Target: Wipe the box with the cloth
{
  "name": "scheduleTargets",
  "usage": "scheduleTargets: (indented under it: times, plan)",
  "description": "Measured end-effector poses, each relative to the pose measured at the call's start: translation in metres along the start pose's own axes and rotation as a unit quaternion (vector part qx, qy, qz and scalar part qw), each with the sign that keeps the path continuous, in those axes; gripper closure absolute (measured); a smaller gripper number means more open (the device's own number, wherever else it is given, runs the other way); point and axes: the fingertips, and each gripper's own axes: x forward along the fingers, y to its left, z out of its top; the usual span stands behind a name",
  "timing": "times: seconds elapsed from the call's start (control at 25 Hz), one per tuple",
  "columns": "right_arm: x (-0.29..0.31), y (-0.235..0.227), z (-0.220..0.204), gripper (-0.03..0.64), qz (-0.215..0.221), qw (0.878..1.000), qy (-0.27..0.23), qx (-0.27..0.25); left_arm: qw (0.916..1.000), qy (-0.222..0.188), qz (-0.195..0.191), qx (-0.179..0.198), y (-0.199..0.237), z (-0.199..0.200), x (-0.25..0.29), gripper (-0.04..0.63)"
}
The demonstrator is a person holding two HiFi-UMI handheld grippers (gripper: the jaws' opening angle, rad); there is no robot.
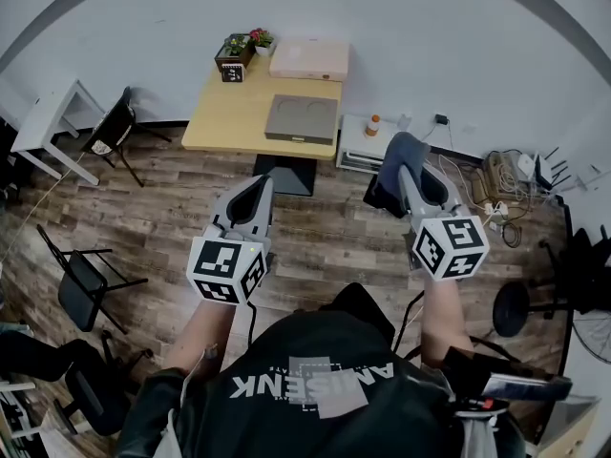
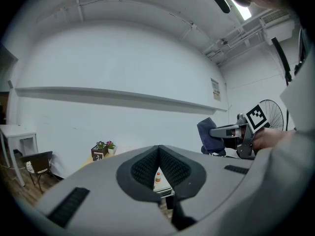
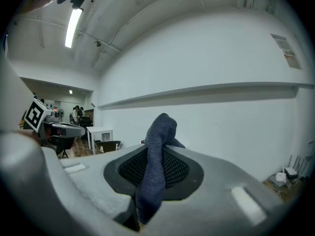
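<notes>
My right gripper [image 1: 412,175]: fingers pinch blue cloth [image 3: 153,171] tight. My left gripper [image 1: 256,194]: fingers shut, nothing inside. Pink box [image 1: 308,59], grey box [image 1: 302,118] sit on counter [image 1: 224,113] (well away from me).

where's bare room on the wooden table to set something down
The left half of the wooden table is bare, bordered by the potted plants behind and the grey box on its right. The far edge is crowded with the plants and the pink box; the grey box fills the near right.
</notes>
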Motion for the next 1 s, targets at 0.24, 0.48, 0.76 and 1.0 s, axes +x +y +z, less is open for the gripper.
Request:
scheduleTargets:
  times: [0.24,0.48,0.76,1.0]
  plan:
    - [0.027,-0.007,-0.002,0.546,0.013,1.0,-0.005,0.019,1.0,0.006,-0.001,-0.001,0.017,-0.008,0.014,0.595]
    - [0.089,-0.031,0.0,0.546,0.03,0.999,0.005,0.022,0.9995,0.019,0.023,-0.004,0.049,-0.007,0.051,0.595]
    - [0.163,-0.07,-0.008,0.546,0.04,0.999,0.019,0.009,0.9997,0.02,0.004,-0.016,0.064,-0.003,0.12,0.595]
    - [0.23,-0.107,-0.01,0.546,0.062,0.998,0.025,0.007,0.9989,0.038,0.017,-0.021,0.083,-0.002,0.191,0.595]
